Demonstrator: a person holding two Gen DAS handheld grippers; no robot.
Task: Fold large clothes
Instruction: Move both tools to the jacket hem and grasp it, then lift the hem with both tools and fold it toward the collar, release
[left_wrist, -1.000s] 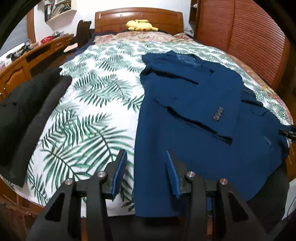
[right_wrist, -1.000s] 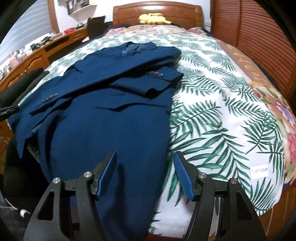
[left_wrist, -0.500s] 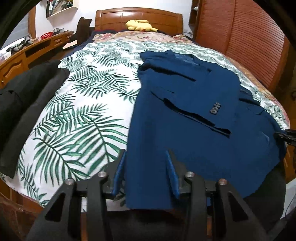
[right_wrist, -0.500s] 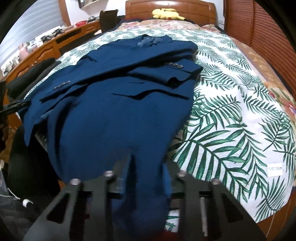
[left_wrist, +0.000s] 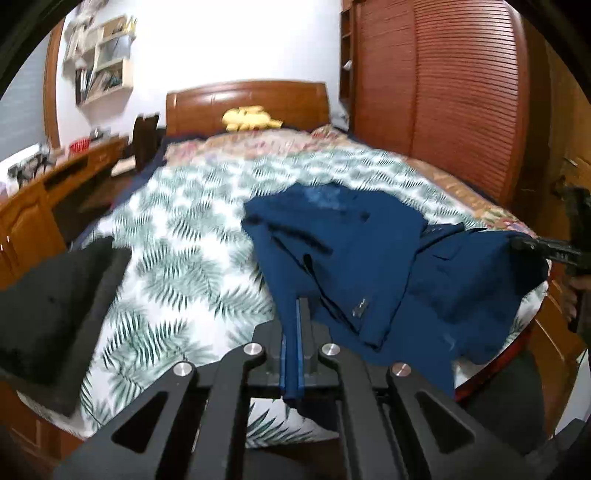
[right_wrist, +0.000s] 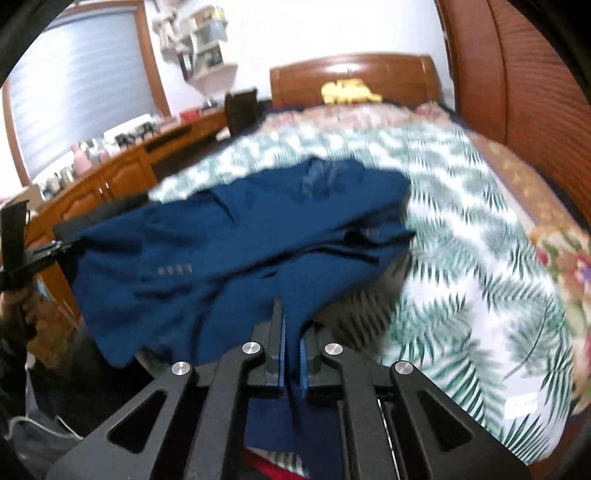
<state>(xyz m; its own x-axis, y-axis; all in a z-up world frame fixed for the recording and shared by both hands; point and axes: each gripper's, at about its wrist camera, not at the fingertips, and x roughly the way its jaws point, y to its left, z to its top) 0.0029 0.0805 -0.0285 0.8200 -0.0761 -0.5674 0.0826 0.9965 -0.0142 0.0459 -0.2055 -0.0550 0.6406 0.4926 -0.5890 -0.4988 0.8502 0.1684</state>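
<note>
- The left gripper (left_wrist: 297, 314) has just closed; its blue pads are clamped on the bottom hem of a navy suit jacket (left_wrist: 354, 258), with the cloth pinched between them.
- The right gripper (right_wrist: 286, 325) has likewise just closed and is clamped on the same hem at its other corner.
- Ahead of both tools the jacket rises off the leaf-print bedspread (left_wrist: 192, 243), its lower part lifted and sagging between the two grips, while the collar end lies on the bed farther ahead.
- Left of the left gripper lies a dark folded garment (left_wrist: 48, 302); far ahead, a yellow soft toy (left_wrist: 251, 118) sits by the wooden headboard (left_wrist: 247, 103).
- Risk, as a judgement: each grip takes only a thin edge, so the heavy cloth could slip out; the folded-in sleeves could slide loose if the hem is carried forward unevenly.
- A small white tag (right_wrist: 522, 402) on the bedspread, right of the right gripper, bears writing too blurred to read. No other text is legible.
</note>
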